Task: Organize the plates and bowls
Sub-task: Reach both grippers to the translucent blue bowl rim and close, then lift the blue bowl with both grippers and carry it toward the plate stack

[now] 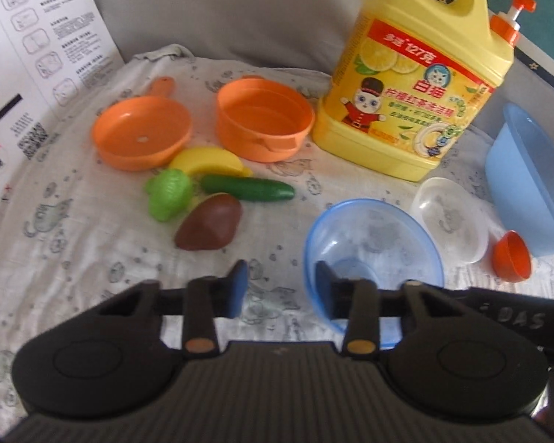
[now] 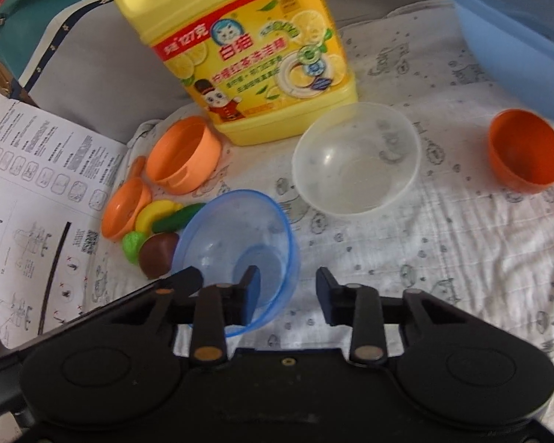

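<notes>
A clear blue bowl (image 1: 373, 254) (image 2: 240, 247) sits on the patterned cloth. A clear white bowl (image 1: 450, 217) (image 2: 356, 158) stands beyond it, and a small orange bowl (image 1: 511, 256) (image 2: 526, 151) lies tilted to the right. My left gripper (image 1: 280, 288) is open, its right finger over the blue bowl's near left rim. My right gripper (image 2: 288, 295) is open, its left finger inside the blue bowl's near rim. The left gripper's black tip (image 2: 183, 280) shows at that bowl's left side.
A yellow detergent jug (image 1: 413, 85) (image 2: 247, 51) stands at the back. An orange toy pan (image 1: 142, 133), orange pot (image 1: 264, 118) and toy food (image 1: 210, 203) lie left. A large blue basin (image 1: 535, 181) (image 2: 513, 26) is at the right. A printed sheet (image 2: 29, 203) lies at the left.
</notes>
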Available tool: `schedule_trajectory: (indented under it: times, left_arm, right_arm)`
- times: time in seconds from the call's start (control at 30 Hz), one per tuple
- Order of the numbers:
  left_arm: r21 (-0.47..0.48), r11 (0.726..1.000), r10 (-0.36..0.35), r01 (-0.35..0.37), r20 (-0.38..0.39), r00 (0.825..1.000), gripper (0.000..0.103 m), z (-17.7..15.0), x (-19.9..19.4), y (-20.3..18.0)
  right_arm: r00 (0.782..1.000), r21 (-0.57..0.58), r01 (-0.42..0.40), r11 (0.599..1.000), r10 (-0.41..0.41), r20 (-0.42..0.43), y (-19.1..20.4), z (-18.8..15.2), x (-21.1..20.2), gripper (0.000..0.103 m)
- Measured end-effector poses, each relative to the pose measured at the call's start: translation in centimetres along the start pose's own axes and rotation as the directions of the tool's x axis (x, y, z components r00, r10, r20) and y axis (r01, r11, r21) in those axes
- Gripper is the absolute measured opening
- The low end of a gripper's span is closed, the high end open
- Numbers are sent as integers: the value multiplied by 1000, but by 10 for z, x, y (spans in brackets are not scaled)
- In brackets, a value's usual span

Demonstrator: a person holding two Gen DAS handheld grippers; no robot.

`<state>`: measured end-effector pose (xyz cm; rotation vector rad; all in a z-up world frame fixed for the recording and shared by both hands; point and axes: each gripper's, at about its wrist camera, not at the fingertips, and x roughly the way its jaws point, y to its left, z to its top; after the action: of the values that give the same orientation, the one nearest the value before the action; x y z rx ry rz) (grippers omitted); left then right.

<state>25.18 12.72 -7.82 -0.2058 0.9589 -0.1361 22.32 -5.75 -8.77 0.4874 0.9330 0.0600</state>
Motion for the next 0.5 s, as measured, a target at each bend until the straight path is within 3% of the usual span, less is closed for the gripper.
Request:
schedule_trajectory:
  times: [0.17, 0.5]
  left_arm:
    - [25, 999, -36, 36, -2, 999, 13, -8, -6, -6]
    - [49, 999, -22, 22, 9, 1000, 13, -22, -32, -10]
  right_arm:
    - [1000, -33, -16, 999, 16, -12, 6, -12, 1, 23]
    - [1000, -69, -11, 998, 11, -6, 15, -23, -19, 23]
